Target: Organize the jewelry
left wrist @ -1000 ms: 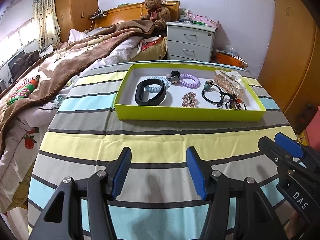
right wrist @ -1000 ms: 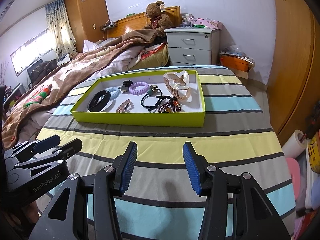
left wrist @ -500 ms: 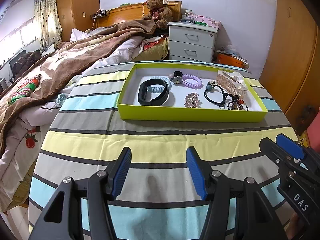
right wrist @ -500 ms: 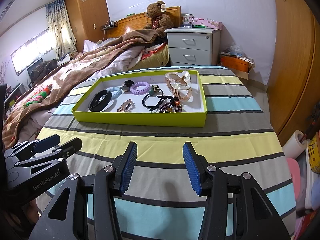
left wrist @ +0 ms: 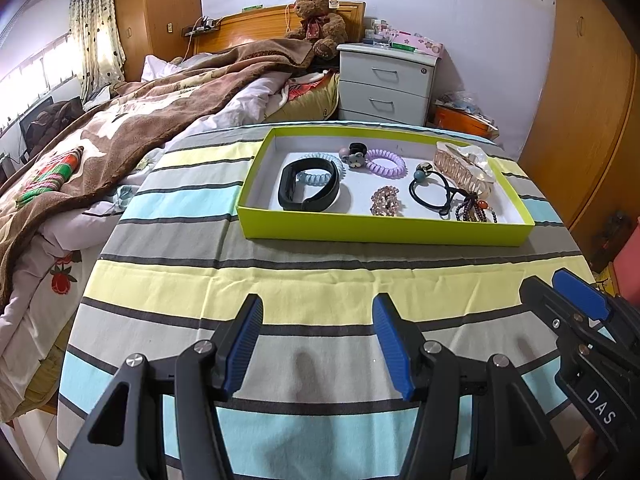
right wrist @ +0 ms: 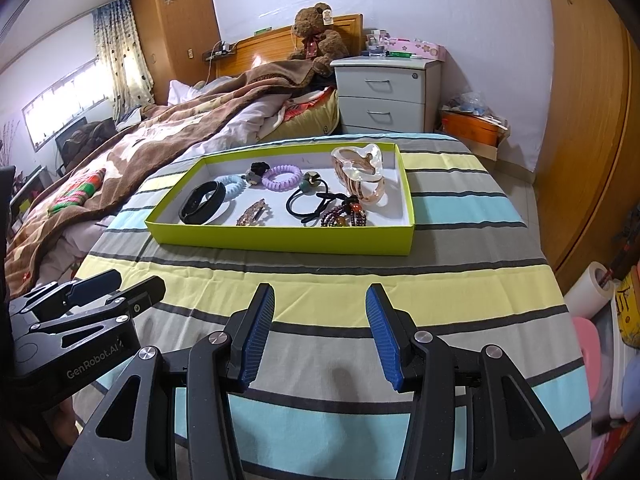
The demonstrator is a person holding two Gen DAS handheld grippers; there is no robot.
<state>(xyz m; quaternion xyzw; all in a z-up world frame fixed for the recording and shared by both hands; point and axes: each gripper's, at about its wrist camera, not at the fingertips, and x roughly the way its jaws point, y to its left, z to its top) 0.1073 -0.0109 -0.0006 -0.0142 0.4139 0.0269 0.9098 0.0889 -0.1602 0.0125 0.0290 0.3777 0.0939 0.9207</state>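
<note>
Striped cloth (left wrist: 320, 276) covers the table, w/ a lime-green tray (left wrist: 384, 232) at its far side. Every piece of jewelry in view lies inside that tray: rose-gold claw clip (right wrist: 362, 178) at the right end, black band (left wrist: 308, 189) overlapping a pale-blue coil tie (left wrist: 316, 178) at the left, black elastic tie (left wrist: 436, 192), lilac coil tie (left wrist: 385, 162), dark bead bracelet (right wrist: 344, 216) touching the elastic, sparkly barrette (right wrist: 252, 213) near the front wall, small black-and-grey character clip (left wrist: 356, 154) at the back.

Left gripper (left wrist: 316, 340) and right gripper (right wrist: 320, 328) both hover low over bare cloth near the table's front edge, jaws wide apart, nothing between them, well short of the tray.

Step in hand: can't settle it. All pieces being in the tray fits sorting finished, or a pile awaiting re-sorting (the elastic, beads and claw clip do crowd together). Any pick would need a reach fwd across the cloth.

Hard to see: whether beads are one strand or two; the cloth hides the table.
</note>
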